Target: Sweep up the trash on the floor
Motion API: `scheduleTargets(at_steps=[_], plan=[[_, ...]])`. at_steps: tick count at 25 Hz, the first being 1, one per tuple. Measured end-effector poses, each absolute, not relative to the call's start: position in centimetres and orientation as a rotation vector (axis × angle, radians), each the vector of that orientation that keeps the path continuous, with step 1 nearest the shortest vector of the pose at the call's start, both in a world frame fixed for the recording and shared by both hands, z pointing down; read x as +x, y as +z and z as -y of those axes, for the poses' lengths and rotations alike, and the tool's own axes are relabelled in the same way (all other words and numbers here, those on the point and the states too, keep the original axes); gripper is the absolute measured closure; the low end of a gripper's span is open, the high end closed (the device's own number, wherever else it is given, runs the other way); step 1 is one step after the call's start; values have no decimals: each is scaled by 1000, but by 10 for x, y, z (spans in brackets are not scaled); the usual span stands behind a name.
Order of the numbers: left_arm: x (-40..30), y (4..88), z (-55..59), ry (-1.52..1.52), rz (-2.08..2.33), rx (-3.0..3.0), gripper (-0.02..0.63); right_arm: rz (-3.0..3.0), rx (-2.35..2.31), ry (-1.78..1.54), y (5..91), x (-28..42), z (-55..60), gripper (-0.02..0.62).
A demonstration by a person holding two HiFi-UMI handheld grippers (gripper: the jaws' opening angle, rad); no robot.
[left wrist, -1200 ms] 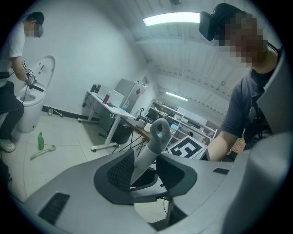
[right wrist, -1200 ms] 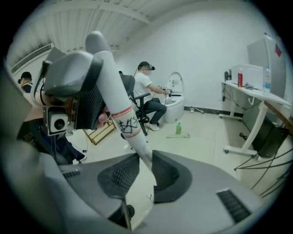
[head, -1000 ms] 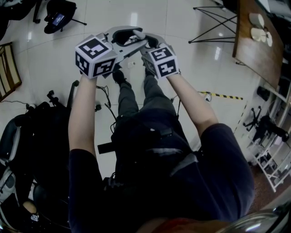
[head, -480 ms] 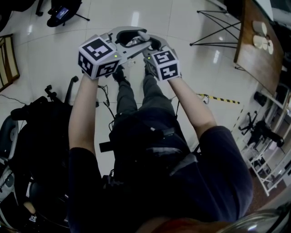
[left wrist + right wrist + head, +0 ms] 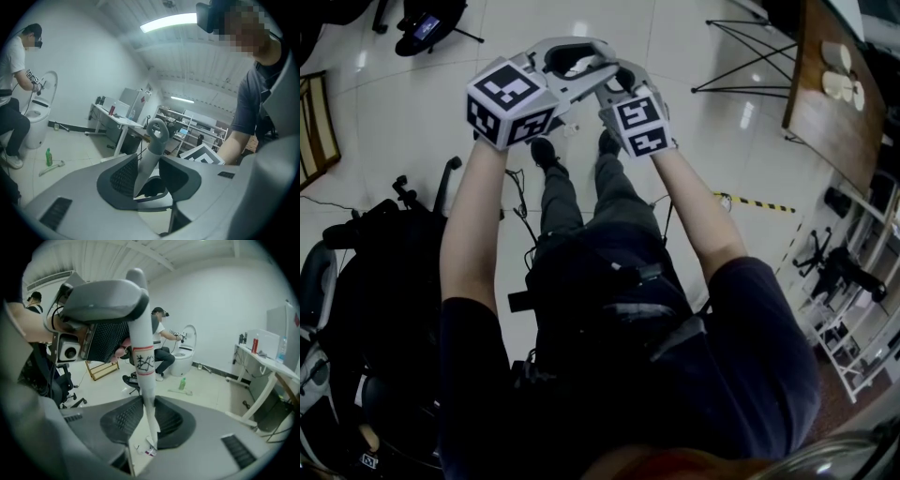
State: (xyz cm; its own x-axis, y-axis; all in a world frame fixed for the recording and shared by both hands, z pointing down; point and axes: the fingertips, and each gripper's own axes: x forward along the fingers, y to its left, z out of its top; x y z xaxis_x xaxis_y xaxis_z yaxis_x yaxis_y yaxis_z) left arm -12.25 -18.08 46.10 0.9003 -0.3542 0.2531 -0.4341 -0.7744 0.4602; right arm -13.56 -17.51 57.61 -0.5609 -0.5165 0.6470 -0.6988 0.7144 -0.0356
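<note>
A pale broom handle [image 5: 143, 362] with a red band and scribbles runs down to the floor, where small trash scraps [image 5: 149, 452] lie. My right gripper [image 5: 146, 420] is shut on the handle. My left gripper [image 5: 149, 176] is shut on its grey upper end [image 5: 151, 154], just below the hanging loop. Both pairs of jaws have just been closing further on the handle. In the head view the left gripper [image 5: 567, 58] and right gripper [image 5: 614, 82] sit close together above the person's shoes, with a white scrap [image 5: 572, 129] on the floor beneath them.
Another person sits by a white toilet [image 5: 187, 350], with a green bottle [image 5: 182, 383] nearby. A white desk [image 5: 262, 362] is at the right, a wooden frame [image 5: 101, 367] at the left. Black chairs [image 5: 356, 281] crowd the left, and a wooden table [image 5: 834, 84] stands at the right.
Both grippers have shifted slightly upward in the head view while holding the handle, and the left marker cube has rolled a little. The grip looks the same.
</note>
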Motion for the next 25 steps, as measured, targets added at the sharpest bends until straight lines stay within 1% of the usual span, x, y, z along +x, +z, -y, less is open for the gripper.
scheduleTargets(at_steps=[7, 11, 14, 20, 25], plan=[[-104, 434, 186, 214, 549, 2625, 470, 2312, 965, 245, 546, -120, 186, 500], [-93, 393, 180, 219, 533, 2714, 472, 2352, 985, 217, 506, -110, 185, 500], [-88, 354, 179, 152, 557, 2761, 476, 2406, 989, 180, 468, -105, 186, 501], [-75, 284, 173, 97, 657, 2850, 486, 2537, 929, 105, 400, -96, 180, 500], [-71, 246, 163, 98, 788, 2871, 492, 2633, 812, 70, 362, -96, 169, 500]])
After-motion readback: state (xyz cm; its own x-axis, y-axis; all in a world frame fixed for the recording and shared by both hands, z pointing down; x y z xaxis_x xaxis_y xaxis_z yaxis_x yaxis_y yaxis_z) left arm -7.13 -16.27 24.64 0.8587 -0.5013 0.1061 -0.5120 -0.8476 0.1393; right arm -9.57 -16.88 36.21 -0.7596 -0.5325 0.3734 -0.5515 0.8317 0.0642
